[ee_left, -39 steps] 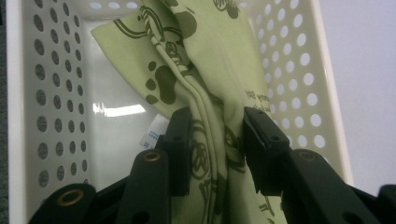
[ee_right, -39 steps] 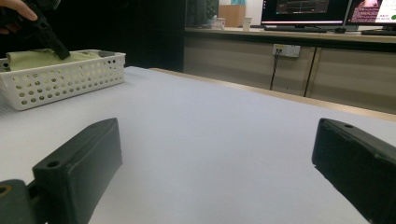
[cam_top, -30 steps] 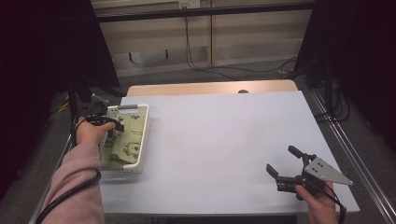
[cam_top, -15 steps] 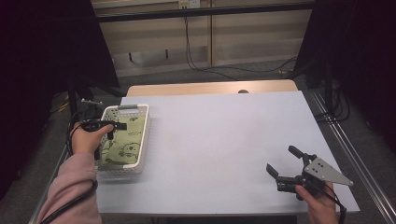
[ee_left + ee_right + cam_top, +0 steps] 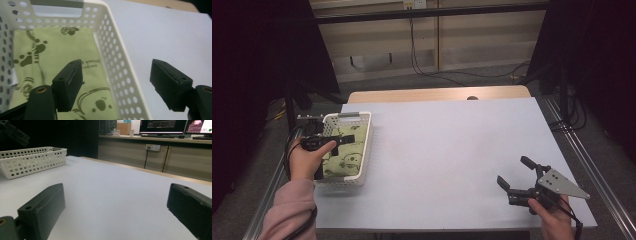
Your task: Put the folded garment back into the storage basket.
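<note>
A white perforated basket (image 5: 363, 145) stands at the table's left edge and holds a flat green cloth (image 5: 343, 161) printed with koalas and paw marks. A hand holds my left gripper (image 5: 347, 140) low over the basket's left half. Its jaws have just been opening. In the left gripper view the left gripper (image 5: 116, 66) straddles the basket's wall (image 5: 117, 72): one jaw hangs above the cloth (image 5: 57, 52), the other over bare table, and neither pad touches anything. My right gripper (image 5: 513, 171) rests near the front right corner, open and empty. In the right gripper view the right gripper (image 5: 116, 188) points across the table toward the basket (image 5: 32, 161).
The pale table top (image 5: 452, 150) runs from the basket to the right gripper. A wooden strip (image 5: 437, 94) borders its far edge and metal rails (image 5: 584, 165) flank its sides. Cables hang off the back wall.
The left hand has drawn back toward the near end of the basket and its jaws have spread apart. The cloth lies in the basket. The right gripper has kept still.
</note>
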Demonstrator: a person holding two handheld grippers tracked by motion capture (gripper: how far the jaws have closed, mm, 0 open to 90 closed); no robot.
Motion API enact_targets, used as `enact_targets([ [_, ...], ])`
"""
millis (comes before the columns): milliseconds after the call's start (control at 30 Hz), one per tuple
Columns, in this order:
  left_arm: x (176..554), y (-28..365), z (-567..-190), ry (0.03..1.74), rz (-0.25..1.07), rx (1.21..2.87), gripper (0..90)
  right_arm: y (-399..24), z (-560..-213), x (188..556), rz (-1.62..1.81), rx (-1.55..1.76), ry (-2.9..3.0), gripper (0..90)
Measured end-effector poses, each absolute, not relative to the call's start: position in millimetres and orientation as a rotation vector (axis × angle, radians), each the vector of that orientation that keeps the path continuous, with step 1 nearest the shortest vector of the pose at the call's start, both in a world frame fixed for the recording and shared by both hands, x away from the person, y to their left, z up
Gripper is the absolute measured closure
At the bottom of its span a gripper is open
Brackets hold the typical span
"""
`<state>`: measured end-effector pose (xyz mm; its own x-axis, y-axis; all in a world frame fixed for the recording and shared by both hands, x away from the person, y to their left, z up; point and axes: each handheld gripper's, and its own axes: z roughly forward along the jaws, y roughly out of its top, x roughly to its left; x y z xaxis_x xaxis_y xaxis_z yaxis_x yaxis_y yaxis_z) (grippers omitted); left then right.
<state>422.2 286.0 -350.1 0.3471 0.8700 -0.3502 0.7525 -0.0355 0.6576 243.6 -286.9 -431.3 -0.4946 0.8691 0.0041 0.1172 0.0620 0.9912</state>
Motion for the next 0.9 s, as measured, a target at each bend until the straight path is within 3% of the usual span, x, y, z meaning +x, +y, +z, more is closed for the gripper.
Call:
enact_targets([
  [900,372,258,-364,1.156,0.250,1.781,13.5,-287,-432,244,1.494,0.986,1.703,1.2],
])
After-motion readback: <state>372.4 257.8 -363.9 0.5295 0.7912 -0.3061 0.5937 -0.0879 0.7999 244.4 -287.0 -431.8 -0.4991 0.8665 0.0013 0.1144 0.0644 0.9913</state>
